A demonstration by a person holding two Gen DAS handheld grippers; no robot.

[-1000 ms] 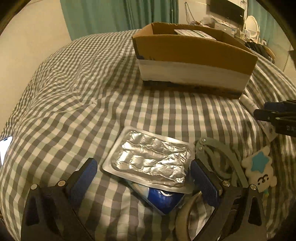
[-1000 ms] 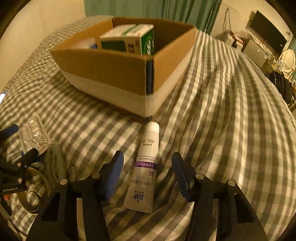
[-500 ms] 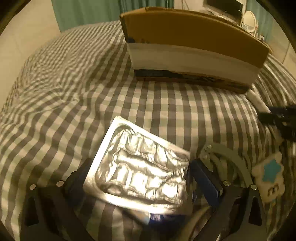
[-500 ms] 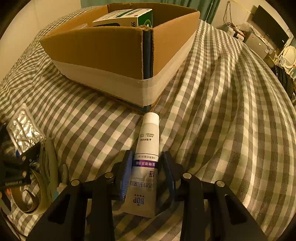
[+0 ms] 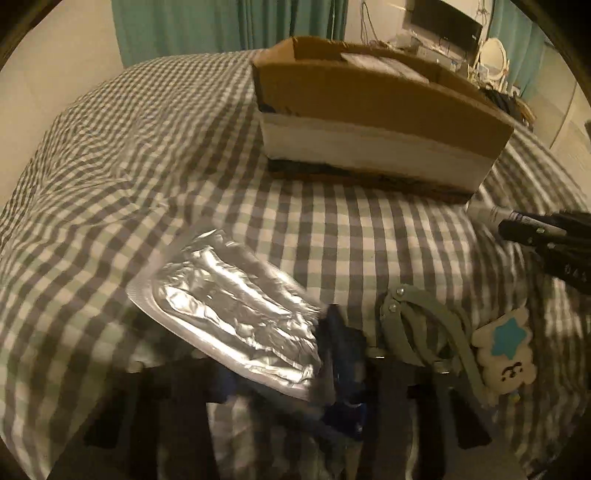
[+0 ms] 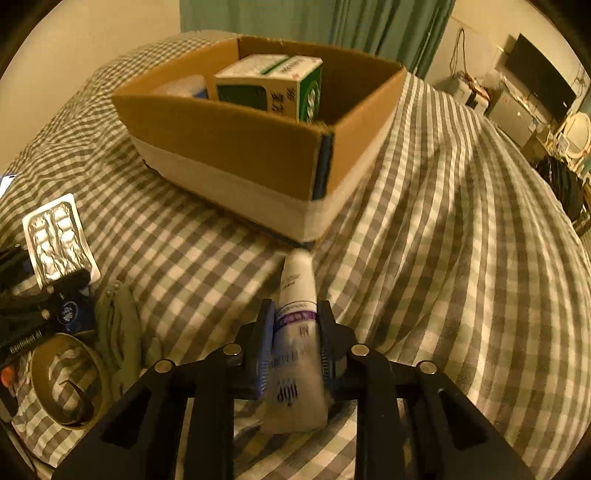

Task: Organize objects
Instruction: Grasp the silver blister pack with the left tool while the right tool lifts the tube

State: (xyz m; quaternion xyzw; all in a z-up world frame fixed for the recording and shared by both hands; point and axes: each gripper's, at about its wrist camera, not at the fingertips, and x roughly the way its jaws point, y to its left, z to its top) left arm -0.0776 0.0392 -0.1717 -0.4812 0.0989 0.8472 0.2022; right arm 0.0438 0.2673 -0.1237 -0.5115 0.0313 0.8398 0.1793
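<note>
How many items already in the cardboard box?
2 visible: a green-and-white carton standing mid-box, and a pale item to its left against the cardboard box wall. More may be hidden below the rim.

A grey-and-white checked cover [image 6: 461,229] is filling most of both frames. At the upper centre the brown cardboard box [image 6: 236,147] is showing a white band along its base and a dark blue strip at its corner; inside, a carton [image 6: 273,86] is showing green and white. The silver foil blister pack [image 5: 232,314] is glinting at the lower centre of the left view. A white tube [image 6: 295,332] is wearing a purple band. The teal curtains [image 5: 229,26] are hanging along the top edge. At the lower right, a cream plush [image 5: 504,354] is showing a blue star.
</note>
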